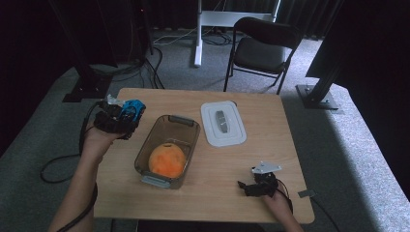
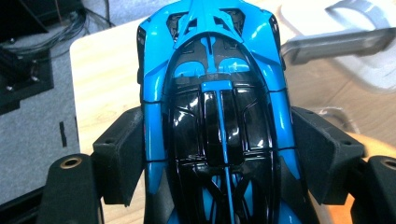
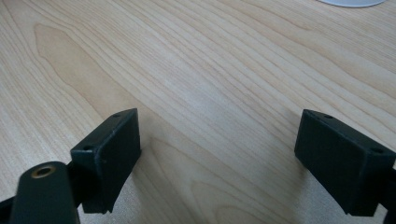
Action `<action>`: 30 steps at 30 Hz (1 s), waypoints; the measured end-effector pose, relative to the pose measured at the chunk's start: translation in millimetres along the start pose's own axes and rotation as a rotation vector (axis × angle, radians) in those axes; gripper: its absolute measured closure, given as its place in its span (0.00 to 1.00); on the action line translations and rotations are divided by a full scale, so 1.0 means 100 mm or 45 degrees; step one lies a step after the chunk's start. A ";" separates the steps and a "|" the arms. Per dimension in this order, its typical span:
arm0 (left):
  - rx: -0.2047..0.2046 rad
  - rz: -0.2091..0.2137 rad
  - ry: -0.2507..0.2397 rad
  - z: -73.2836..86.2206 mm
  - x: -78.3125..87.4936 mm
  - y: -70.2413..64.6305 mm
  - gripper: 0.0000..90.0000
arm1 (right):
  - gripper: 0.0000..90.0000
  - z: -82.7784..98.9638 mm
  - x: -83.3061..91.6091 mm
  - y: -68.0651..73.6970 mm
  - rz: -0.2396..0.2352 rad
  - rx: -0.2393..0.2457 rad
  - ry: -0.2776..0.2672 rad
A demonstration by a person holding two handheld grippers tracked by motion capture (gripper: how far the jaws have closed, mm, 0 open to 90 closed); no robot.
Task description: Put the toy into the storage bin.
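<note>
1. At the left edge of the worktop [image 1: 232, 145], the left hand-held gripper [image 1: 126, 117] holds a blue-and-black toy car [image 1: 132, 108]; from above, only the car's blue end shows past the dark gripper body, the rest is hidden.
2. Left gripper view: jaws closed on the toy car [image 2: 217, 116], pads pressing both flanks. Car's near end is cut off at the bottom edge; wheels not visible. Whether the car clears the worktop cannot be told from this view.
3. High view: the gripper and car sit over the worktop's left margin, just left of a clear plastic container [image 1: 168, 150], apart from it.
4. Container holds an orange round fruit [image 1: 167, 161]; kind hard to make out, surface blurred by the tinted wall. Grey latches at both short ends.
5. White lid [image 1: 223, 123] lies flat to the right of the container, near it, not touching. In the left gripper view it is a blur at upper right, partly cut off.
6. Right hand-held gripper [image 1: 242, 185] rests low at the near right of the worktop, well apart from the container. Right gripper view: jaws stand wide apart [image 3: 219, 154], bare wood between them; a sliver of the lid at the top edge.
7. Both forearms are cut off at the bottom. Background dark; a folding chair [image 1: 263, 48] stands beyond the worktop.
</note>
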State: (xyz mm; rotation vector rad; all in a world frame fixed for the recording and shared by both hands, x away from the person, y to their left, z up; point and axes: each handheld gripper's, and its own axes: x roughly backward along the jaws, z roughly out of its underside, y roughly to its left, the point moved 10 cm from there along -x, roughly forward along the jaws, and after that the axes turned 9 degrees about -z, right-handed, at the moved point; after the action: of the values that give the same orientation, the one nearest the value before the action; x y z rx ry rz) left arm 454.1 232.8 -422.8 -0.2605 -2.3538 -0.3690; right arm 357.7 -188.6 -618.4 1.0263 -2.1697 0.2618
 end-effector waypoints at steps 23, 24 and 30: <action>-0.135 0.225 0.012 -0.06 -0.13 -0.86 0.29 | 0.15 0.00 0.00 0.00 0.000 0.002 0.000; -0.130 0.224 0.009 -0.06 -0.14 -0.88 0.29 | 0.15 0.00 0.00 0.00 0.000 0.002 0.000; -0.142 0.261 0.018 -0.06 -0.18 -1.04 0.29 | 0.15 0.00 0.00 0.00 0.001 0.002 0.000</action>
State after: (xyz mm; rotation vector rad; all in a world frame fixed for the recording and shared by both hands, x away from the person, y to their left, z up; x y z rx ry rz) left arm 440.6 131.9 -450.2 -0.5458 -2.2699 -0.4014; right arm 357.8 -188.6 -618.4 1.0260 -2.1704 0.2640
